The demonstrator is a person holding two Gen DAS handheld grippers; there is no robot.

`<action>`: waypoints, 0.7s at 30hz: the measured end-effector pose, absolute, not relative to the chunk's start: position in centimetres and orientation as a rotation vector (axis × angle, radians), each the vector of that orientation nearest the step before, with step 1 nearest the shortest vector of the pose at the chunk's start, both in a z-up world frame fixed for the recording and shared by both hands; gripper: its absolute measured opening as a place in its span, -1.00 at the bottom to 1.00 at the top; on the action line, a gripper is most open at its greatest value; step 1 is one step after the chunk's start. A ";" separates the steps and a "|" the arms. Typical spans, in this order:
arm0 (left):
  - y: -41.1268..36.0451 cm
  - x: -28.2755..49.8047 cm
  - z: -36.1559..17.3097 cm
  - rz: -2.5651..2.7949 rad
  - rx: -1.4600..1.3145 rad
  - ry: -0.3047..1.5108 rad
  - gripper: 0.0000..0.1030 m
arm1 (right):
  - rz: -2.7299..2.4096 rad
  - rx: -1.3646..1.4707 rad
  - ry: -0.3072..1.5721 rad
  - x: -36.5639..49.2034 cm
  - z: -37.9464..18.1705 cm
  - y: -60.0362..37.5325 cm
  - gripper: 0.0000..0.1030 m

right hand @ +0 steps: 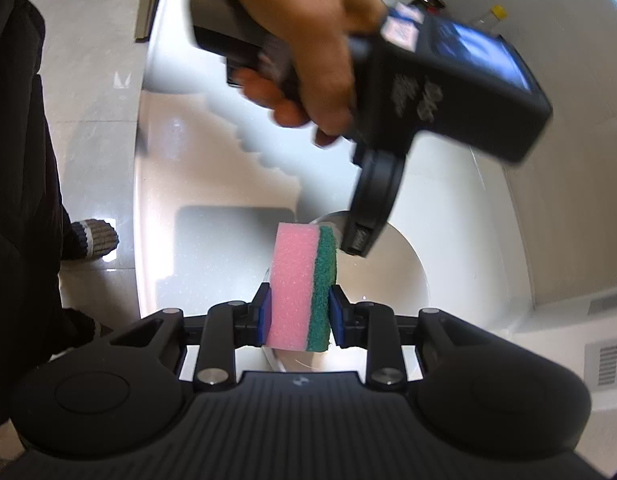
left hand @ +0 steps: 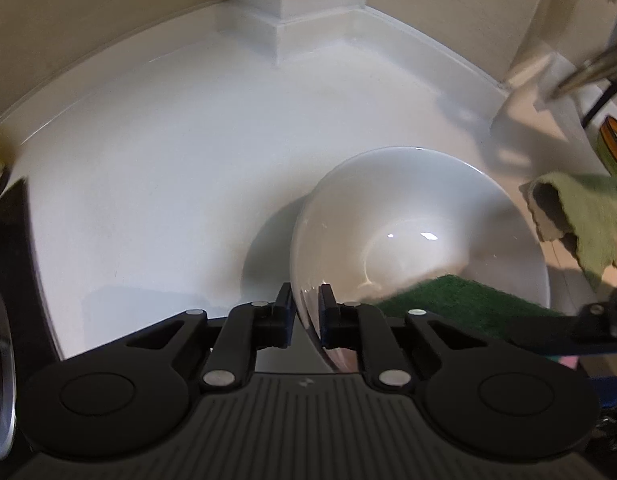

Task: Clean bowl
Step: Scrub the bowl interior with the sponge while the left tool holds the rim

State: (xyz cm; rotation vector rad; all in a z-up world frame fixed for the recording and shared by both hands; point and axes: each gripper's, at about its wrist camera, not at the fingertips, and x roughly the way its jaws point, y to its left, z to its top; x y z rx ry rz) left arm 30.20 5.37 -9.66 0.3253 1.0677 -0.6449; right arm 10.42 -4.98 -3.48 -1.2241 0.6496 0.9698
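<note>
Only blurred, unreadable stickers (right hand: pixel 400 24) atop the left tool (left hand: pixel 304 312).

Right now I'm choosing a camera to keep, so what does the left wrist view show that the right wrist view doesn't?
Left wrist only: the left gripper pinching the white ceramic bowl's rim, and a crumpled green cloth.

Right wrist only: the right gripper clamping the pink-and-green sponge's whole body, and the person's hand.

Both: bowl, sponge, white countertop.

A home kitchen: white counter (left hand: pixel 168 152), faucet (left hand: pixel 588 68), green dishcloth (left hand: pixel 584 216), tiled floor (right hand: pixel 92 92).
</note>
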 end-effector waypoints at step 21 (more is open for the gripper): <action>4.0 30.2 -8.7 -0.679 0.442 1.069 -0.77 | 0.966 -1.219 0.658 10.2 -3.5 -5.1 -0.50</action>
